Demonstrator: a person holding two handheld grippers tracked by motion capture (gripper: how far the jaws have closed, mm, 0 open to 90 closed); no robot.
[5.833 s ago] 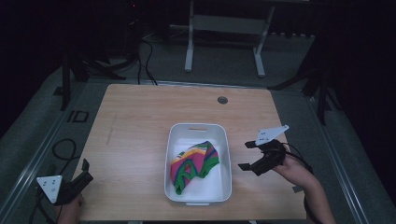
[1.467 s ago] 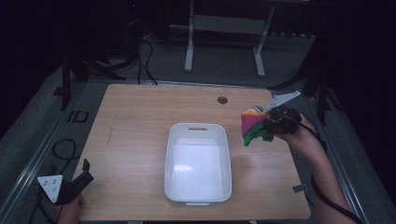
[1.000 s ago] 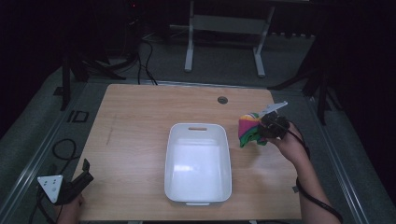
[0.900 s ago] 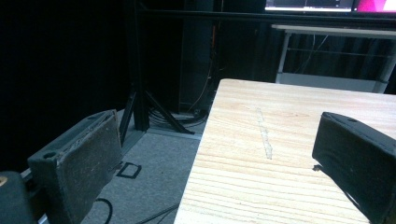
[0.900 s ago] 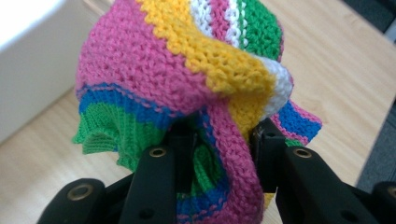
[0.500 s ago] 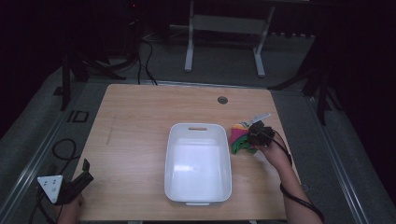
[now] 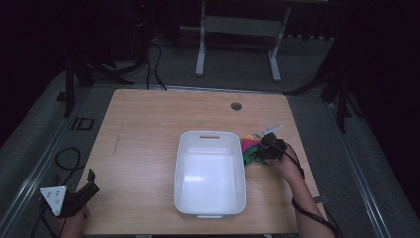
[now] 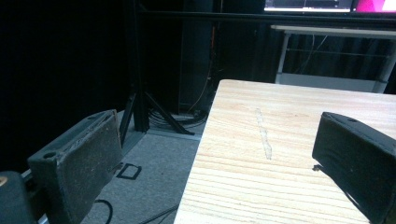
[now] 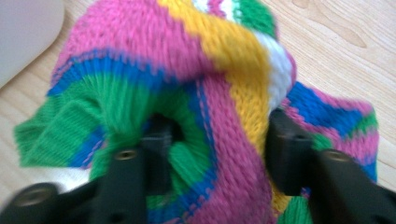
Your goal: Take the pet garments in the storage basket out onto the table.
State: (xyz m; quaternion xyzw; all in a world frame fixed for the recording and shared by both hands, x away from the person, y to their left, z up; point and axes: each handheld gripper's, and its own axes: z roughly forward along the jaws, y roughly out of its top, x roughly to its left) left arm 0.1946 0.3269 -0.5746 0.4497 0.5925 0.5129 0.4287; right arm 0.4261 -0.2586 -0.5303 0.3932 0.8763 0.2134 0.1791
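Note:
A striped knitted cloth (image 7: 249, 147) in pink, green, yellow and blue lies bunched on the wooden table (image 7: 148, 129), just right of a white plastic tub (image 7: 210, 135) with nothing in it. My right gripper (image 7: 258, 152) is shut on the cloth, down at table level beside the tub's right wall. In the right gripper view the cloth (image 9: 224, 56) bulges between the two black jaws of that gripper (image 9: 217, 135), and a corner of the tub (image 9: 23, 32) shows at upper left. My left gripper (image 7: 92, 182) stands open off the table's near left corner, holding nothing.
In the left gripper view the gripper (image 8: 217, 126) looks along the table's left edge (image 8: 205, 135), with dark floor and stand legs beyond. A round cable hole (image 7: 236, 106) sits near the far edge. A metal frame (image 7: 237, 29) stands behind the table.
The right gripper took the cloth out of the tub, carried it out over the table's right edge, then came back left and down to the table beside the tub. The left gripper stayed still.

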